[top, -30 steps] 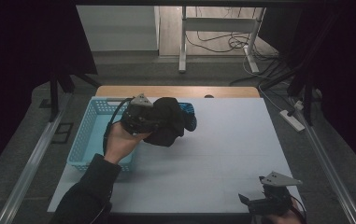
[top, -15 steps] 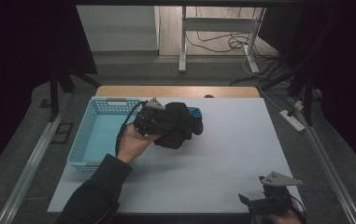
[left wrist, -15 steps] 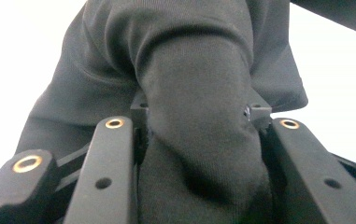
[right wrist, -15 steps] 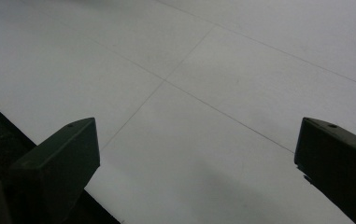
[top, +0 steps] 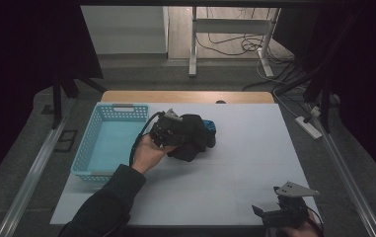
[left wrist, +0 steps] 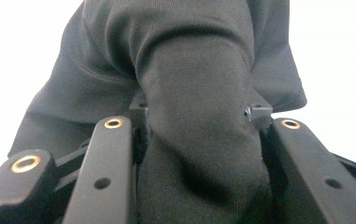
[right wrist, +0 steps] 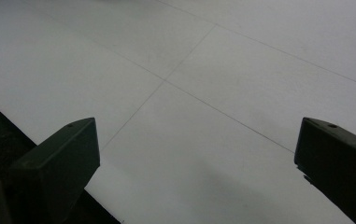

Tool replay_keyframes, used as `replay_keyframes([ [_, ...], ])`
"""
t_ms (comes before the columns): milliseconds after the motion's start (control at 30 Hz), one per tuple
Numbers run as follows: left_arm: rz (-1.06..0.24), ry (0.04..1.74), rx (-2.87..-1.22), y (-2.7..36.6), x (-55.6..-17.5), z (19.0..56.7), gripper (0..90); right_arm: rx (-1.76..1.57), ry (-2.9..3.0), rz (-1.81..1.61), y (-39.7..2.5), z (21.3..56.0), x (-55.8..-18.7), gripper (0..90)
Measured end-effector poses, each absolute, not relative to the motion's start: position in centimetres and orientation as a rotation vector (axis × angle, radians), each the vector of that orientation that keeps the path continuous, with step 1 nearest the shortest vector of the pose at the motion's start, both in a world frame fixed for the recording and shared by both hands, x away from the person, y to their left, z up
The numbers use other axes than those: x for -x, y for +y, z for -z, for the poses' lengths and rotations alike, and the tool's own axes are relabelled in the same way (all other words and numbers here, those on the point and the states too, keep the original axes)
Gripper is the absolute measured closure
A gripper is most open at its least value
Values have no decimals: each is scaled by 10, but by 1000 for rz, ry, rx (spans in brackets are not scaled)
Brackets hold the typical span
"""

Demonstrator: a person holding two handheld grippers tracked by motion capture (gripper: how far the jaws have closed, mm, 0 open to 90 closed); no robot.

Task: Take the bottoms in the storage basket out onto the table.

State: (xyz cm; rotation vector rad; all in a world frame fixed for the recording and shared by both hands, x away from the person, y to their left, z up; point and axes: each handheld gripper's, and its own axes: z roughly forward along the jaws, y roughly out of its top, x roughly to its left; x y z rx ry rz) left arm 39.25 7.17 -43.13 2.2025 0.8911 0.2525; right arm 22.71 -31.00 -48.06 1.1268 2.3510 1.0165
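L gripper shifted right w/ dark cloth, clamped

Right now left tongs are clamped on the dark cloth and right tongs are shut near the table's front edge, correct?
Not quite. The right tongs are open: the right gripper view shows their jaws wide apart over the white table. The left tongs are clamped on the dark cloth.
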Motion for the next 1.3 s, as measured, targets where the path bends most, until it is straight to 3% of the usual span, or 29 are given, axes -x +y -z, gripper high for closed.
replay_keyframes([
  [500,-170,952,-2296,54,-403,469,572,-1124,2350,-1023,-310,480,-227,6],
  [1133,-171,970,-2346,47,-406,496,533,-1118,2353,-1023,-310,480,-226,6],
  [1300,-233,927,-2368,43,-403,504,512,-1118,2354,-1022,-310,480,-227,6],
])
